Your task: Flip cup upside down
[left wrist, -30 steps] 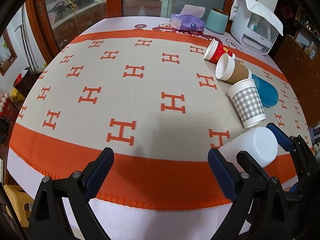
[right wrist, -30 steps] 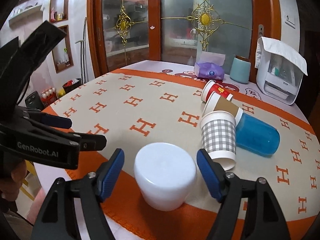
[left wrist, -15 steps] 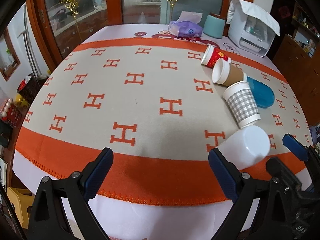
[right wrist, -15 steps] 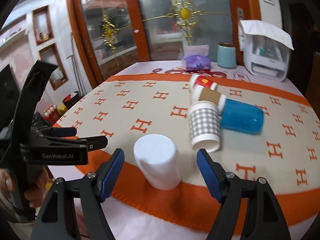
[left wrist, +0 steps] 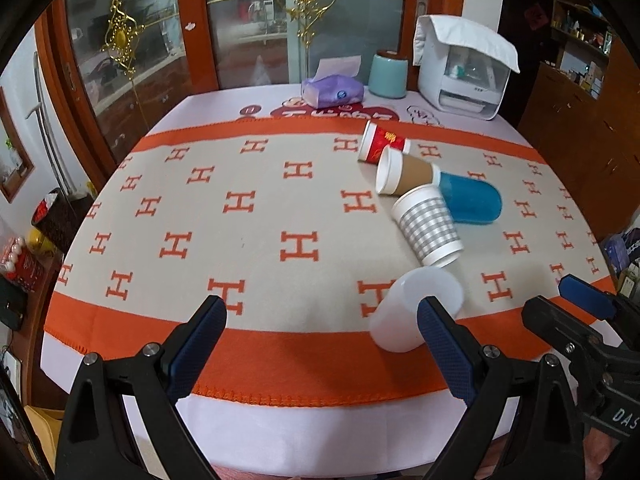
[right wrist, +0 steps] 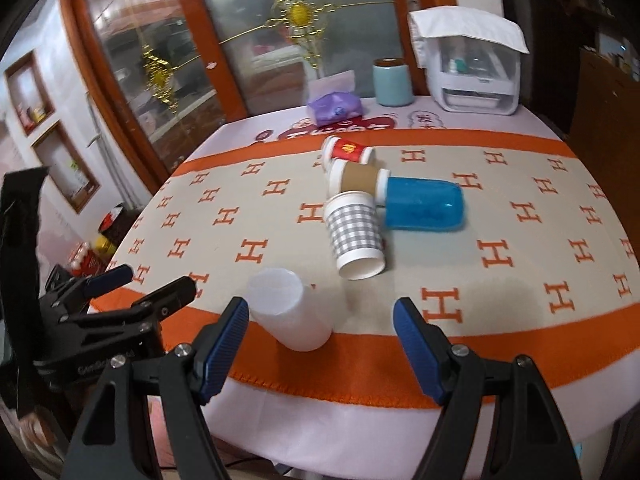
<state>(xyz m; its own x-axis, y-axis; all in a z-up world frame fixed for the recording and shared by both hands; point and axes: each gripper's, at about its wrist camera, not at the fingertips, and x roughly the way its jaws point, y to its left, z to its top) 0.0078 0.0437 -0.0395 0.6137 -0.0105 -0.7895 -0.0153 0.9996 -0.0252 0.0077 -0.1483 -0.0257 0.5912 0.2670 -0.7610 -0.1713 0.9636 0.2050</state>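
Note:
A translucent white plastic cup (left wrist: 414, 314) (right wrist: 290, 312) stands upside down on the orange border of the table cloth, free of both grippers. My left gripper (left wrist: 320, 344) is open and empty, its right finger just in front of the cup. My right gripper (right wrist: 320, 344) is open and empty, pulled back from the cup, which sits by its left finger. The other gripper shows at the right edge of the left wrist view (left wrist: 580, 320) and at the left of the right wrist view (right wrist: 120, 292).
Several cups lie on their sides behind: a grey checked paper cup (left wrist: 430, 228) (right wrist: 356, 236), a brown one (left wrist: 406, 176), a red one (left wrist: 382, 144) and a blue plastic one (left wrist: 472, 198). A tissue pack (left wrist: 332, 90), teal canister (left wrist: 388, 72) and white appliance (left wrist: 464, 76) stand at the far edge.
The right gripper, open around the white cup a second ago, has backed away and left it standing upside down. Both cameras have risen and drawn back from the table.

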